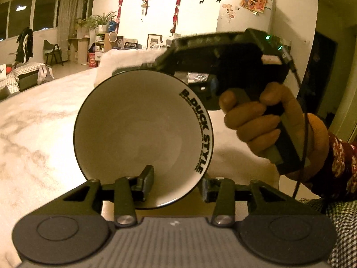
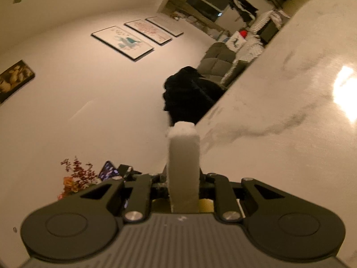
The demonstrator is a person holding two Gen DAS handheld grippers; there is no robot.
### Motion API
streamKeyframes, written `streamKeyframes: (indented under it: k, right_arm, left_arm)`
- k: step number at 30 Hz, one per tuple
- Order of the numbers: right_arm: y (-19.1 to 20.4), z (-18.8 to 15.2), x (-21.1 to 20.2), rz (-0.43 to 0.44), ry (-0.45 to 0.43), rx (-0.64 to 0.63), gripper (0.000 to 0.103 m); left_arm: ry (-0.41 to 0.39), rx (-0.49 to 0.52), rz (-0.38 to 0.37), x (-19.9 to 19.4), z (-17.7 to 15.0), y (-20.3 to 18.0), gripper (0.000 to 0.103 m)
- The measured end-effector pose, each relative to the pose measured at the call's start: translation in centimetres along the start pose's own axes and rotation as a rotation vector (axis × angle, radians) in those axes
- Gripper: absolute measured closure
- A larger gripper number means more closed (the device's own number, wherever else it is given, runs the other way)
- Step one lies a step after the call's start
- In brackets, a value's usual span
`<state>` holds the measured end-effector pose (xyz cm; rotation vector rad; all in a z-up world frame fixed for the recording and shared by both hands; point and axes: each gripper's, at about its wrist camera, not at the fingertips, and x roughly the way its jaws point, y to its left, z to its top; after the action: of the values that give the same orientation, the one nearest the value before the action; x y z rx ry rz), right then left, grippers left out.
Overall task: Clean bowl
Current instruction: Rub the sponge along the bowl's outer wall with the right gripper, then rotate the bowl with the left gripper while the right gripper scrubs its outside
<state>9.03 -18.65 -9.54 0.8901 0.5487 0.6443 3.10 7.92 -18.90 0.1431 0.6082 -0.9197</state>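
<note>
A white bowl (image 1: 133, 134) with a black rim and "B-DUCK STYLE" lettering is tilted, its opening facing the left wrist view. My left gripper (image 1: 176, 185) is shut on its lower rim, with one finger (image 1: 145, 181) against the inner wall and the other outside. My right gripper (image 1: 165, 58), held by a hand (image 1: 256, 120), hovers at the bowl's upper right edge. It is shut on a folded white cloth (image 1: 125, 59) that lies just behind the top rim. In the right wrist view the cloth (image 2: 184, 156) sticks straight out of the right gripper (image 2: 183, 184), and the bowl is out of sight.
A white marbled tabletop (image 1: 44, 145) spreads under the bowl and fills the right side (image 2: 279, 156) of the right wrist view. A floral sleeve (image 1: 339, 163) and checked fabric (image 1: 341, 218) sit at the lower right. A dark coat (image 2: 189, 93) hangs beyond the table edge.
</note>
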Motion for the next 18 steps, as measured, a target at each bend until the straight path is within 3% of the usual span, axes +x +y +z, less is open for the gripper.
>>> streamKeyframes:
  k: [11,18]
  right_arm:
    - [2.3,-0.1,0.2,0.042,-0.005,-0.066,0.084]
    - [-0.4,0.0,0.2,-0.005,-0.007,0.008,0.084]
  left_arm:
    - [-0.003,-0.013,-0.009,0.7,1.5,-0.6,0.059]
    - [-0.002,-0.012,-0.01,1.0,2.3,-1.5,0.059]
